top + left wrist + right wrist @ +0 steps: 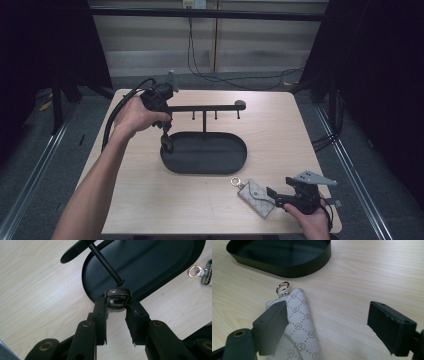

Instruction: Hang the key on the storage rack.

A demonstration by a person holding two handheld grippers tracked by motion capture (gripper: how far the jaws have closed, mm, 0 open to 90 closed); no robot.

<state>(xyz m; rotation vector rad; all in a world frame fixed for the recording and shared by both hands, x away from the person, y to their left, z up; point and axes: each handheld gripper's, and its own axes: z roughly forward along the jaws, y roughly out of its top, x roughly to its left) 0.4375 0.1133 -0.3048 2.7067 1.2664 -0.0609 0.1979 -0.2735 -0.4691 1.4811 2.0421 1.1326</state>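
Pale wooden surface (150, 200): left tool (117, 305) pinches a small brown glossy clip (117, 298) by its edge, might slip; right tool (337, 325) gapes beside the patterned grey fabric pouch (299, 327).

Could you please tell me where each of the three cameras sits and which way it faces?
High view: above the person's side, looking forward and down on the pale wooden table; both forearms show.
Left gripper view: on the left gripper, facing its small dark brown clasp.
Right gripper view: on the right gripper, facing the grey patterned fabric pouch.
All share the black oval tray.
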